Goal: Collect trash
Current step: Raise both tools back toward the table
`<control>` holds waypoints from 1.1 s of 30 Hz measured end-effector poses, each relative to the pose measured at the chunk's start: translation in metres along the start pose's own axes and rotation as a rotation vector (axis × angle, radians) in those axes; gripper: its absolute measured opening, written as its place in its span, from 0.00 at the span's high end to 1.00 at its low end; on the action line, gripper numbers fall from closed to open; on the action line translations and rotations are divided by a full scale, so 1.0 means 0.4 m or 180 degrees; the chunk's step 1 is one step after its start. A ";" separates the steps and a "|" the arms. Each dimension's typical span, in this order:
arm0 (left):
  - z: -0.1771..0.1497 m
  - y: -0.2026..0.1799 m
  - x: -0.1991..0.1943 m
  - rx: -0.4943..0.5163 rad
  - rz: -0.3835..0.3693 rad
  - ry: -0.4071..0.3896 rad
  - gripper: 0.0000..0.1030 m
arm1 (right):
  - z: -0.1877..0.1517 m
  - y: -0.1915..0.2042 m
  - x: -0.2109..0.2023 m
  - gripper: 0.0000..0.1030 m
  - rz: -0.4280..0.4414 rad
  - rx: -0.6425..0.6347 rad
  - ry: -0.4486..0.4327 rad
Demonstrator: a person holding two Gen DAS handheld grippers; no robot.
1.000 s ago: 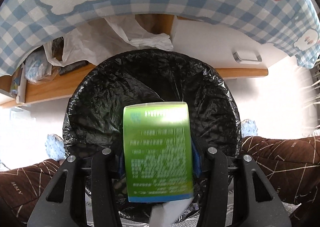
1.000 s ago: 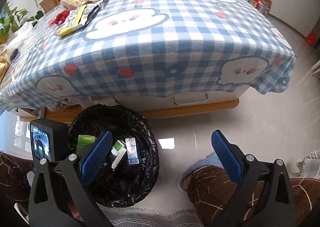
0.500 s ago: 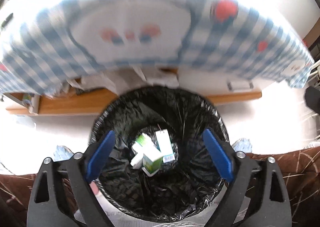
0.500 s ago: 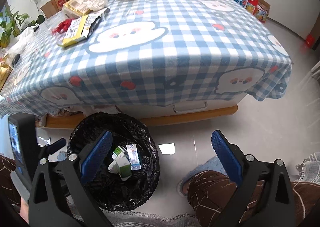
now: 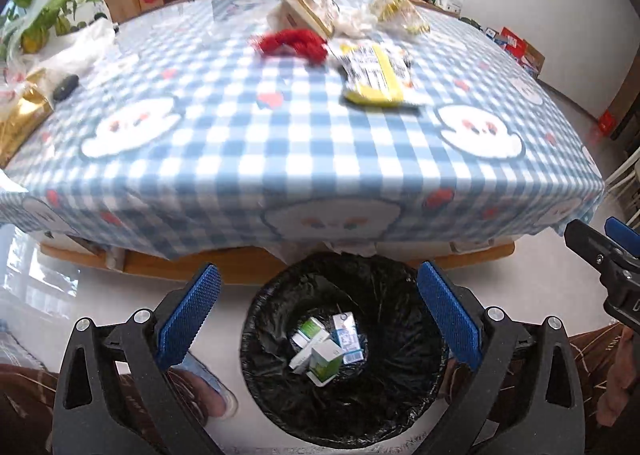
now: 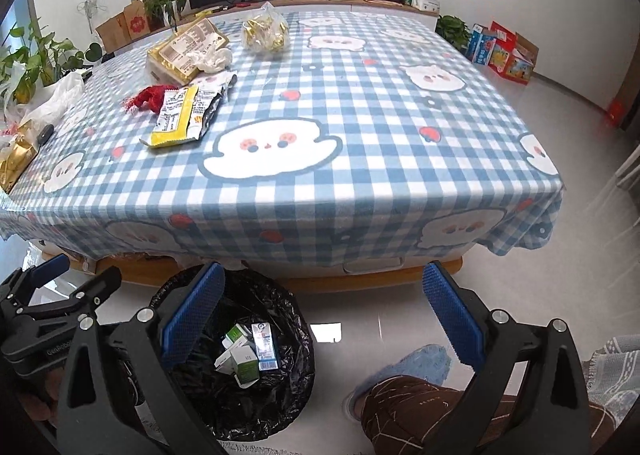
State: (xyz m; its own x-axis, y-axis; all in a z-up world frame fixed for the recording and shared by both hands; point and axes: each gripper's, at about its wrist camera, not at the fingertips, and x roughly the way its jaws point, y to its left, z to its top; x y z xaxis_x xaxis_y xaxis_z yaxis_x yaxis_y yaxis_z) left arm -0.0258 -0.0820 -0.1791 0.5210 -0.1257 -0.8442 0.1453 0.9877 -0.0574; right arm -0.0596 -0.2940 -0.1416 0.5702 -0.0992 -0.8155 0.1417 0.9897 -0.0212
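Observation:
A bin lined with a black bag (image 5: pixel 280 395) (image 6: pixel 288 399) stands on the floor at the table's near edge. Several small cartons (image 5: pixel 326 347) (image 6: pixel 248 353), green and white, lie in its bottom. My left gripper (image 5: pixel 318 317) is open and empty above the bin. My right gripper (image 6: pixel 320 319) is open and empty to the bin's right. On the table lie a yellow snack wrapper (image 5: pixel 376 81) (image 6: pixel 180 117), a red scrap (image 5: pixel 294 43) (image 6: pixel 146 97) and a tan packet (image 6: pixel 186 49).
A blue checked cloth (image 6: pixel 360 159) covers the low table. A clear bag of gold sweets (image 6: pixel 266 31), a white plastic bag (image 6: pixel 60 95) and a gold packet (image 6: pixel 16 159) lie on it. Plants and a monitor stand behind. My knees and slippers are beside the bin.
My left gripper opened and dropped the green carton into the bin, then rose and tilted up toward the tabletop. My right gripper stayed open and lifted a little.

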 end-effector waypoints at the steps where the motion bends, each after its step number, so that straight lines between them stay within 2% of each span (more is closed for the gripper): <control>1: 0.009 0.007 -0.011 -0.0012 0.0001 -0.0017 0.06 | 0.007 0.004 -0.002 0.07 0.0017 -0.0006 -0.0012; 6: 0.058 0.041 -0.049 -0.0060 0.0035 -0.0073 0.06 | 0.036 0.024 -0.011 0.07 0.0029 -0.0064 -0.0083; 14: 0.138 0.075 -0.054 -0.0051 0.0047 -0.0099 0.06 | 0.110 0.050 0.005 0.07 0.0058 -0.0138 -0.0183; 20: 0.197 0.083 -0.015 -0.0045 0.0050 -0.0049 0.06 | 0.176 0.064 0.041 0.07 0.0082 -0.0159 -0.0239; 29: 0.300 0.125 0.071 -0.0206 0.0013 0.0101 0.07 | 0.279 0.107 0.124 0.08 0.0157 -0.0258 -0.0236; 33: 0.359 0.120 0.099 -0.0119 0.0121 0.0040 0.07 | 0.340 0.120 0.161 0.08 0.0182 -0.0289 -0.0258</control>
State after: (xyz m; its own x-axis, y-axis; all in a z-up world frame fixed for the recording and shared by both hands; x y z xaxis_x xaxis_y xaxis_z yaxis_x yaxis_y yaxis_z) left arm 0.1228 -0.0530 -0.1388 0.5149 -0.0869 -0.8528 0.0938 0.9946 -0.0448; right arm 0.0941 -0.2669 -0.1164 0.6391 -0.0468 -0.7677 0.0353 0.9989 -0.0315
